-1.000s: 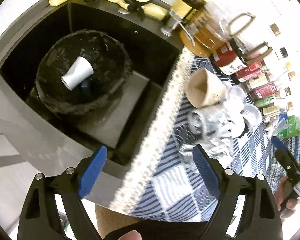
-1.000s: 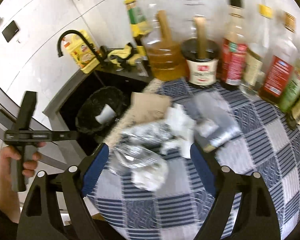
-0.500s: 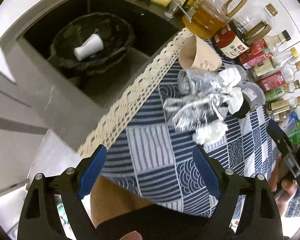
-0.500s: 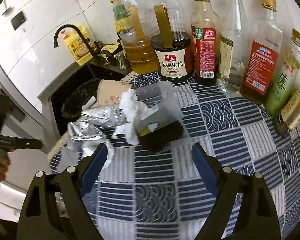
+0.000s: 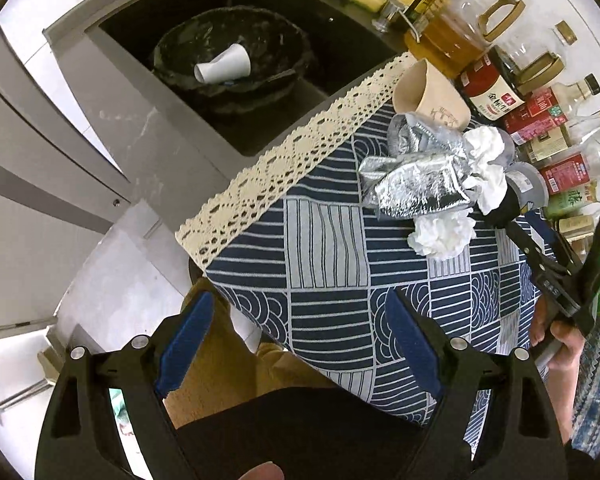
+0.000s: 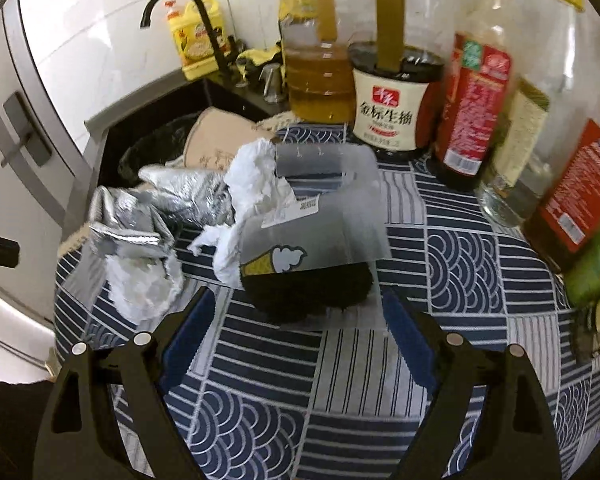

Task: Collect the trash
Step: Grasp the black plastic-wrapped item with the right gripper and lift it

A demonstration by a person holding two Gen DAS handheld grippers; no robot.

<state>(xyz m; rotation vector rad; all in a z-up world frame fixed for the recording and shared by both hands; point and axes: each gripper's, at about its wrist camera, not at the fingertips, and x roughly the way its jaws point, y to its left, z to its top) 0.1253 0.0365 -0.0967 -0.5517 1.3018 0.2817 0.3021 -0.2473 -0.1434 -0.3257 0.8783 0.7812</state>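
Trash lies piled on the blue patterned tablecloth (image 5: 328, 240): a brown paper cup (image 5: 432, 96) on its side, silver foil wrappers (image 5: 416, 176), crumpled white tissues (image 5: 440, 234), and a grey ice-cream wrapper (image 6: 312, 232) with a dark end. A black-lined bin (image 5: 232, 56) in the sink holds a white paper cup (image 5: 222, 66). My left gripper (image 5: 300, 344) is open and empty, above the table's near edge. My right gripper (image 6: 296, 340) is open and empty, just in front of the grey wrapper, and also shows in the left wrist view (image 5: 560, 276).
Bottles of oil and sauce (image 6: 384, 92) stand in a row behind the trash. A black faucet (image 6: 180, 8) and a yellow detergent jug (image 6: 196, 40) sit by the sink. Grey cabinet fronts (image 5: 40, 160) are left of the table.
My left gripper has pulled back from the bin toward the table's near edge. My right gripper has moved in close to the grey ice-cream wrapper.
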